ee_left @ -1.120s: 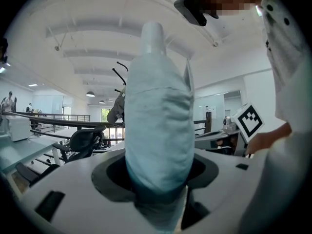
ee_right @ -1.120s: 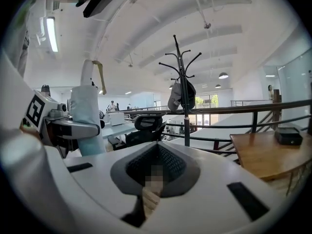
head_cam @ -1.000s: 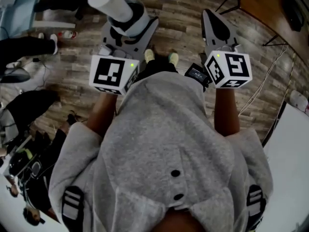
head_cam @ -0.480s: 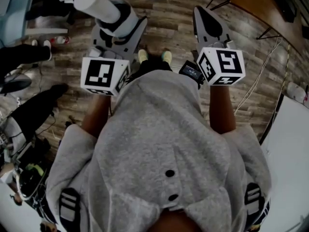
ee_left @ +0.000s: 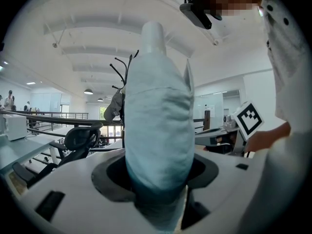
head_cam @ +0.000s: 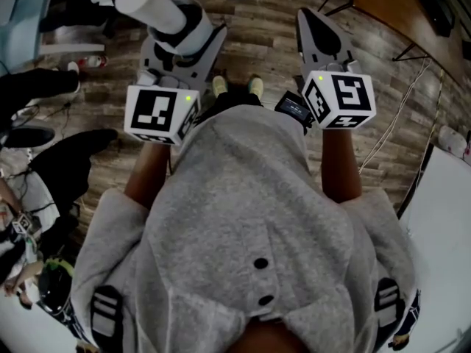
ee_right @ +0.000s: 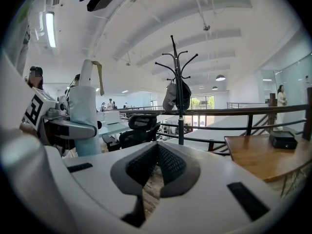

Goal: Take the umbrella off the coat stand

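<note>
1. My left tongs (head_cam: 184,41) pinch the umbrella (ee_left: 156,116). It is folded inside a pale blue cloth sleeve and stands up between the jaws, with its white round end above them. The coat stand (ee_right: 179,89) is far ahead of both tongs, so I judge that the taking-off is done.
2. My right tongs (ee_right: 156,152) are pressed together with nothing between them. They are beside the left tongs and apart from the umbrella.
3. I think the umbrella is light. It probably has a stiff core, but the cloth around it is soft and loose, so it can slip or turn in the jaws. My grip is low on the cloth body and most of the length is above the jaws, so it may tip over. I judge the firm middle or the hard white end to be a better place to hold, with a tight pinch.
4. The left gripper view shows the cloth bulging over the jaws. The umbrella hides almost everything ahead, and only the hooks of the stand show just beside it.
5. The right gripper view shows the whole stand with a grey thing (ee_right: 175,96) hanging on it. It also shows the umbrella from the side, with a yellowish strap (ee_right: 99,77) near its top.
6. The head view shows both tongs side by side above the wooden floor (head_cam: 257,50), but not the stand.
</note>
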### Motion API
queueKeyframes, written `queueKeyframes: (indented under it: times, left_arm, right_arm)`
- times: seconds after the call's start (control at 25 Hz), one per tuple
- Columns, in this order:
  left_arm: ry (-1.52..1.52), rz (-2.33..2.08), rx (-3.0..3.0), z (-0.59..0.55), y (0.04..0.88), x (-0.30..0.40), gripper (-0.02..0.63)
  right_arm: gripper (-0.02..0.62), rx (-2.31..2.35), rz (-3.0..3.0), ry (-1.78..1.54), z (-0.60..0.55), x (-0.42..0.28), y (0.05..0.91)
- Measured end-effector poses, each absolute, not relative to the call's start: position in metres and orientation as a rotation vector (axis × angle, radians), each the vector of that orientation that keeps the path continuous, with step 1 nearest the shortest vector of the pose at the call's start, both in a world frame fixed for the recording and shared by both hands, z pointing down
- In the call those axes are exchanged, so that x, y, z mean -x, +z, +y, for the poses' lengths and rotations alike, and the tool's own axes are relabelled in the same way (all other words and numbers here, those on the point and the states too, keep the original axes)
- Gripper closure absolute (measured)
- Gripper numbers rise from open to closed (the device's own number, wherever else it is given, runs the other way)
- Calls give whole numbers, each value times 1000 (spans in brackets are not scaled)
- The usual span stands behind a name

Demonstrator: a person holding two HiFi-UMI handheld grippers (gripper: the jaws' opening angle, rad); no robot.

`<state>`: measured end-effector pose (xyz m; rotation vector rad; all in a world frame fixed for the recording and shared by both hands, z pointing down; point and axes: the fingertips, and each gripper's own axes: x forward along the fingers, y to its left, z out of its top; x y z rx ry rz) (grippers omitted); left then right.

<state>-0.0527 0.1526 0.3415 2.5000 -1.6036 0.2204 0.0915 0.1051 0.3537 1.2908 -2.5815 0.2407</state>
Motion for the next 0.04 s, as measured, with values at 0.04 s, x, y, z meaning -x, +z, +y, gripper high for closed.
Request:
queueKeyframes:
  times: [0.04]
  left_arm:
    - [223, -1601, -2502, 149, 343, 55, 333]
  right_arm:
    - [588, -1289, -2581, 239, 102, -89, 354]
